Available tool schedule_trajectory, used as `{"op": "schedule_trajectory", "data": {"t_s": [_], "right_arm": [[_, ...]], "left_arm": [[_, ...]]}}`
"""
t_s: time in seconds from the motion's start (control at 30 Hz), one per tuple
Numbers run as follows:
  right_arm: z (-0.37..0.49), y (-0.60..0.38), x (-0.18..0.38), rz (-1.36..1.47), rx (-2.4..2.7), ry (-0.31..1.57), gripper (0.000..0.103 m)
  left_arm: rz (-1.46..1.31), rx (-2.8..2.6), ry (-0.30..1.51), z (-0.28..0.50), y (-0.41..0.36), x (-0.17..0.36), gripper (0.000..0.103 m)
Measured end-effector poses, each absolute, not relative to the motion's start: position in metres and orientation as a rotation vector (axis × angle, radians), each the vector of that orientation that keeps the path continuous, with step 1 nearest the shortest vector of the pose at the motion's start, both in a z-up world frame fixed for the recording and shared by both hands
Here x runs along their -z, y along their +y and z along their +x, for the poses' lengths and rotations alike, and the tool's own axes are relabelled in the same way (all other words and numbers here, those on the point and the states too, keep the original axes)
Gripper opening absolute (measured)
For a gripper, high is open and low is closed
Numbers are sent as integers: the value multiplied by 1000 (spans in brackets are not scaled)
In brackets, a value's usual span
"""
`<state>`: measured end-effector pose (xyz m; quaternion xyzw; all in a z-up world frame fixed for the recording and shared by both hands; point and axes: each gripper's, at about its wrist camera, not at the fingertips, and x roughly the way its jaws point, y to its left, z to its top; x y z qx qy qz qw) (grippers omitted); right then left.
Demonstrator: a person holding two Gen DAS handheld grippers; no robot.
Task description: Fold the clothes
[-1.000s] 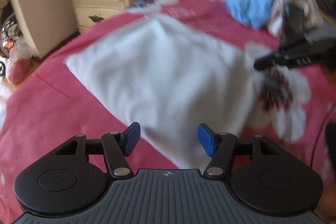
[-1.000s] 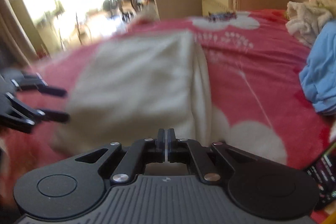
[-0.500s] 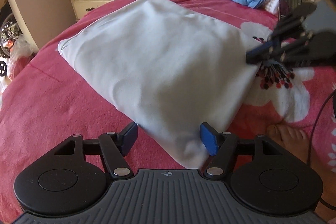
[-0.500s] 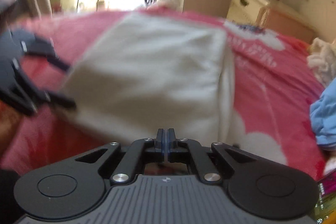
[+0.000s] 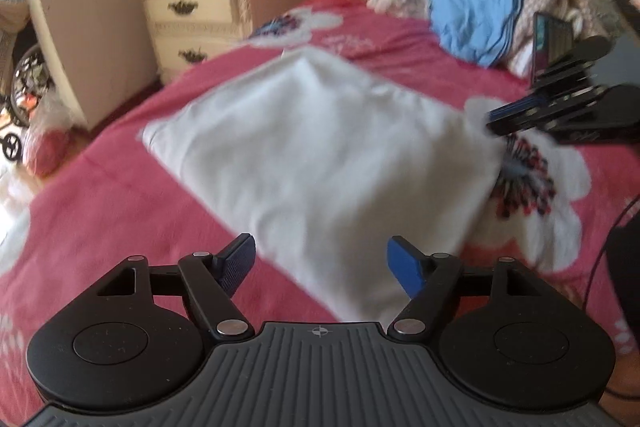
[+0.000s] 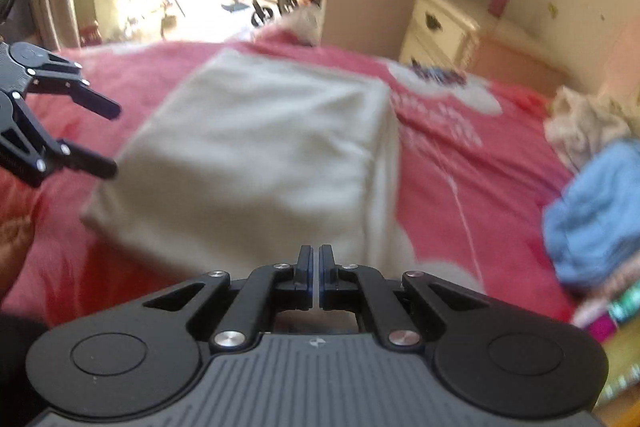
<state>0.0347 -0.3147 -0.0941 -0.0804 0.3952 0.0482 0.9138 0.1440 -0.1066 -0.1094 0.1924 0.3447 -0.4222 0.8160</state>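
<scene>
The left gripper (image 5: 322,263) was opening wide over the folded white cloth (image 5: 320,155), gripping nothing, while the right gripper (image 6: 315,277) was closed, empty.

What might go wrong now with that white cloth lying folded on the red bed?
1. The left gripper is opening over the near edge of the white cloth, pads off it; a careless regrasp may rumple the fold.
2. The right gripper is shut and empty beside the cloth, so nothing pins that side if it slides.
3. The phone leans by the blue garment; a sweep there might topple it.
</scene>
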Motion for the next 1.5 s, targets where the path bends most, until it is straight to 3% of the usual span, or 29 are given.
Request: {"op": "schedule_trajectory", "data": {"t_s": [0.1,0.17,0.2,0.37,0.5,0.87,1.27,1.5], "right_arm": [[53,-308,99,-141,-116,777,1],[61,-308,106,-120,-115,778,1],[63,-310,110,-112,-108,787,1],[41,-327,127,-138,-43,859,0],[22,-339,117,-127,44,902,1],[67,-290,110,-124,-157,746,1],[16,-326,115,-91,-6,892,1],[32,-320,97,-59,-56,776,1]], "left_arm": [[420,934,688,143,-119,109,69],[425,959,665,141,-126,110,63],[420,973,665,141,-129,113,56],[450,1007,707,136,-135,129,46],[458,1003,703,131,-132,130,45],[461,1016,746,126,-125,128,45],[447,1095,891,116,-107,130,47],[360,1029,881,130,-84,113,47]]}}
